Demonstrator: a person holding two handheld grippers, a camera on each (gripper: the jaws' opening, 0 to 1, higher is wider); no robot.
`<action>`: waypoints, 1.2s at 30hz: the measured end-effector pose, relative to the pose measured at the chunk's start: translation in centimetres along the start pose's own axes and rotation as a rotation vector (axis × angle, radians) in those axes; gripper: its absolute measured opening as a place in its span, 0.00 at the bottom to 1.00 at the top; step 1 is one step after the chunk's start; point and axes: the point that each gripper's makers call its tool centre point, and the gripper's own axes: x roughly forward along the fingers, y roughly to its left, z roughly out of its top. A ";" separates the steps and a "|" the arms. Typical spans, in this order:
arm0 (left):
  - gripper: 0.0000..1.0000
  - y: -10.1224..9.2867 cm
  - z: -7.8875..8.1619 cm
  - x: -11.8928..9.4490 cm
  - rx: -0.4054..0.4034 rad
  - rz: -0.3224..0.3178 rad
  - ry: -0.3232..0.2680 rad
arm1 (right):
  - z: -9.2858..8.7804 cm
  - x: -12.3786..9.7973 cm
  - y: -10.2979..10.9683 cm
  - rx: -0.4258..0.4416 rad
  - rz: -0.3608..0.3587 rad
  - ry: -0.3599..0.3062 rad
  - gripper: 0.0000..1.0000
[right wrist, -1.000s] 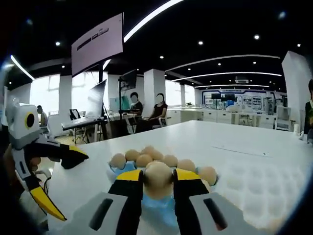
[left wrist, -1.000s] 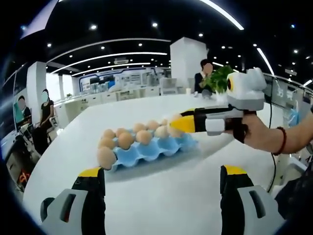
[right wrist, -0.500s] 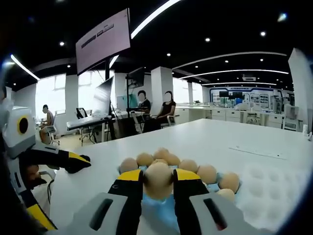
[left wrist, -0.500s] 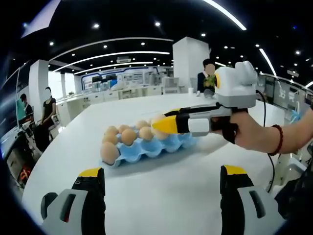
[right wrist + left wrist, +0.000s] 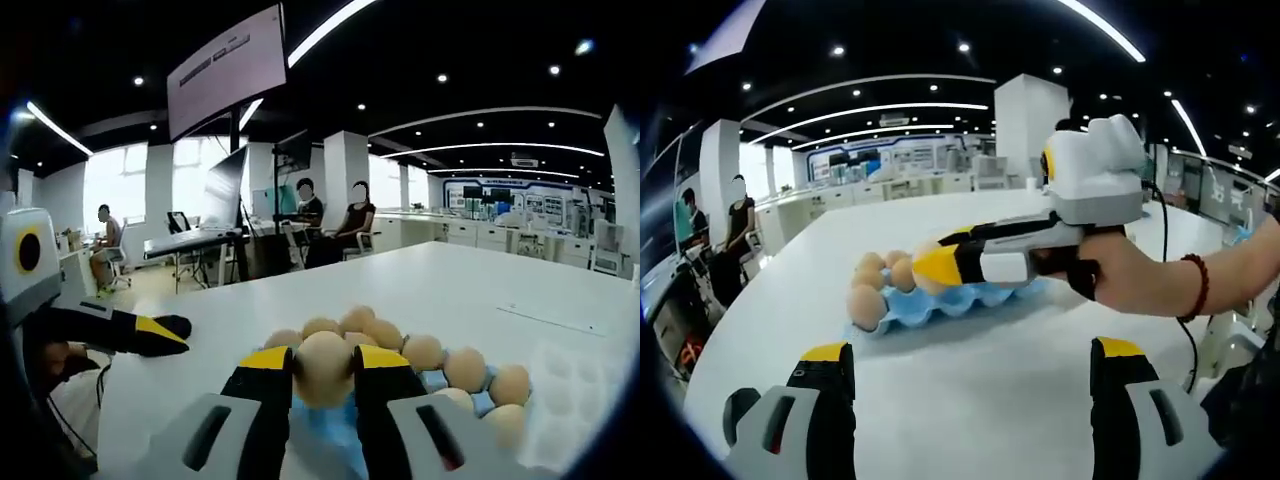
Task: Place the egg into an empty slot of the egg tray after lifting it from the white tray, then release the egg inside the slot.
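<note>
The right gripper point(image 5: 323, 372) is clamped on the egg point(image 5: 323, 364), both jaws pressed against its sides; the egg hangs just above the blue egg tray point(image 5: 940, 303), which rests on the white table point(image 5: 980, 390) with eggs filling many slots; the white tray point(image 5: 578, 375) lies beside the egg tray; the left gripper point(image 5: 970, 365) hovers near the table edge, jaws wide apart, gripping nothing.
</note>
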 end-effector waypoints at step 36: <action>1.00 0.4 -0.1 -0.1 -0.003 0.003 -0.021 | -3.3 2.8 0.9 -0.088 0.031 0.059 0.36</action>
